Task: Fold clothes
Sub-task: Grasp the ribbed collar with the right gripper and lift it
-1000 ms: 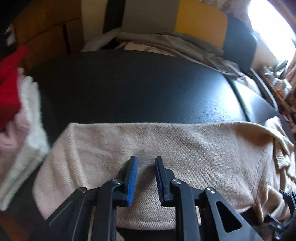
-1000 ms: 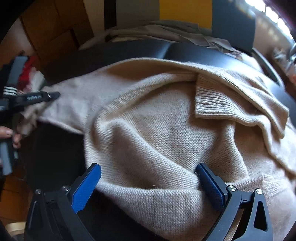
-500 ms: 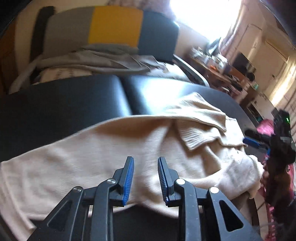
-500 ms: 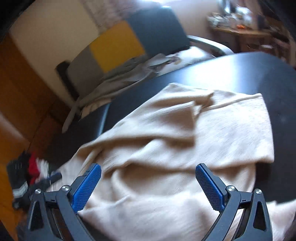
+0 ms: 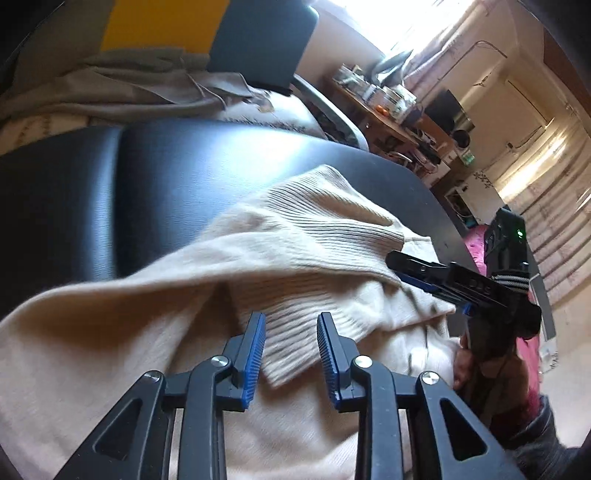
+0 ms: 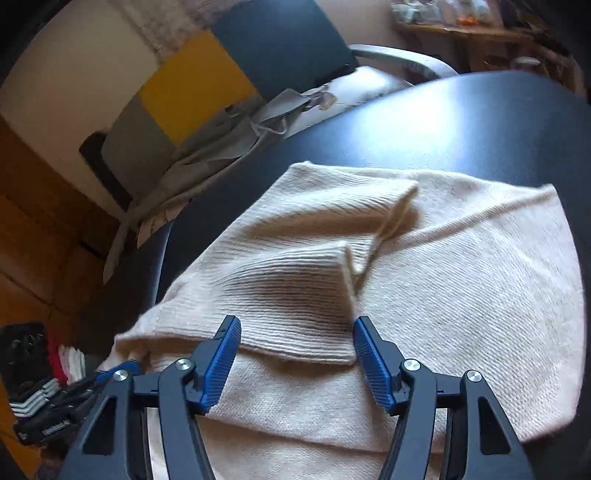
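A cream sweater (image 5: 280, 266) lies spread over a black table (image 5: 177, 162), partly folded, with a ribbed cuff (image 6: 295, 295) turned back on top of the body of the knit.

In the left wrist view, a heap of grey cloth (image 5: 122, 88) lies on a chair with a grey, yellow and dark blue back (image 5: 207, 33), beyond the far edge of the table. The left gripper (image 5: 291, 332) hangs over the near part of the sweater; its jaws have just been opening and stand a little apart, with the ribbed edge showing in the gap and no pad pressing on it. To the right, the right gripper (image 5: 413, 271) reaches in over the sweater's right edge, held by a hand (image 5: 484, 365) in a grey sleeve (image 5: 539, 439).

In the right wrist view, a small pile of red and white clothes (image 6: 68, 360) lies at the far left. The right gripper (image 6: 297, 338) has just been closing; its jaws stand apart on either side of the ribbed cuff, which lies between them unclamped.
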`<state>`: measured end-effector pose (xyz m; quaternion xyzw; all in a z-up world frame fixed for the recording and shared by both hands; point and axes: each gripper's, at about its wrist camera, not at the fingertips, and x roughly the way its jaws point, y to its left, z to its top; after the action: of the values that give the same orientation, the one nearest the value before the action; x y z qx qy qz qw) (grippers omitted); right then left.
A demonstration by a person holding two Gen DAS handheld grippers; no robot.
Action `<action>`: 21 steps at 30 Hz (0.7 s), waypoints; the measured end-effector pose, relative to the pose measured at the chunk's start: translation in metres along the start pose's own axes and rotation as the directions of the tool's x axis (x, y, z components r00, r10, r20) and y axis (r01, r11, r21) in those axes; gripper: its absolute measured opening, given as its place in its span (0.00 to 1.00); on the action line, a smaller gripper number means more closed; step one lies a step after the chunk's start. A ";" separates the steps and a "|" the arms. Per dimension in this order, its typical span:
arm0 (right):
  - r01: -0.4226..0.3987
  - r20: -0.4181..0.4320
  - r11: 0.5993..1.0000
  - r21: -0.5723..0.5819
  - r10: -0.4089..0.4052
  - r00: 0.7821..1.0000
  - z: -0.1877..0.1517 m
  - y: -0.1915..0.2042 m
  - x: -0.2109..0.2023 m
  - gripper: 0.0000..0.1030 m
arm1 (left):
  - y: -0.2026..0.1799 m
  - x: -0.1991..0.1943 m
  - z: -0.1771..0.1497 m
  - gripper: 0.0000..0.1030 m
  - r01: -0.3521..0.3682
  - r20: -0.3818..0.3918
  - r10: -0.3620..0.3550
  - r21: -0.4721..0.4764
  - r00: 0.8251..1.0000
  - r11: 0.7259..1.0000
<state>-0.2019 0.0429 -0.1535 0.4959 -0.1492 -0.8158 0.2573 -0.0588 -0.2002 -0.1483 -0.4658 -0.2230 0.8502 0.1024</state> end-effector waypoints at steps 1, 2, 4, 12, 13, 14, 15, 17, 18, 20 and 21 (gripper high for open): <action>-0.011 0.026 1.000 0.025 0.010 1.000 0.001 -0.005 -0.004 0.63 | -0.001 0.005 0.003 0.28 0.012 -0.004 -0.012 -0.003 1.000 1.000; -0.022 0.051 0.999 0.049 0.020 0.998 0.002 -0.010 -0.008 0.63 | -0.001 0.009 0.006 0.29 0.020 -0.006 -0.020 -0.008 1.000 1.000; -0.042 0.049 0.997 0.071 0.039 0.998 0.004 -0.018 -0.006 0.67 | -0.002 0.019 0.012 0.29 0.030 -0.010 -0.031 -0.022 0.999 0.999; -0.042 -0.066 0.996 -0.079 0.037 0.997 0.008 0.001 0.026 0.11 | 0.004 0.041 0.025 0.29 0.063 -0.021 -0.065 -0.091 0.998 0.994; -0.045 -0.070 0.995 -0.086 0.039 0.997 0.007 0.003 0.027 0.11 | 0.005 0.042 0.025 0.29 0.067 -0.019 -0.069 -0.094 0.997 0.993; -0.055 -0.069 0.995 -0.087 0.049 0.996 0.008 0.004 0.027 0.11 | 0.006 0.042 0.026 0.29 0.071 -0.016 -0.073 -0.096 0.997 0.993; -0.069 -0.065 0.994 -0.081 0.064 0.996 0.010 0.005 0.025 0.11 | 0.007 0.042 0.027 0.29 0.076 -0.014 -0.078 -0.102 0.997 0.992; -0.086 -0.047 0.993 -0.083 0.083 0.996 0.015 0.010 0.021 0.11 | 0.010 0.043 0.031 0.29 0.087 -0.008 -0.088 -0.120 0.996 0.989; -0.093 -0.038 0.992 -0.087 0.090 0.995 0.018 0.013 0.019 0.11 | 0.012 0.043 0.033 0.29 0.093 0.001 -0.094 -0.132 0.996 0.987; -0.101 -0.024 0.990 -0.100 0.099 0.995 0.027 0.021 0.018 0.11 | 0.016 0.041 0.040 0.29 0.112 0.030 -0.109 -0.160 0.994 0.981; -0.106 -0.018 0.989 -0.105 0.105 0.994 0.032 0.026 0.018 0.11 | 0.018 0.037 0.044 0.29 0.127 0.056 -0.119 -0.173 0.991 0.977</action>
<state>-0.2301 0.0112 -0.1387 0.4782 -0.1303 -0.8047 0.3269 -0.1150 -0.2143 -0.1643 -0.4391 -0.3279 0.8295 0.1081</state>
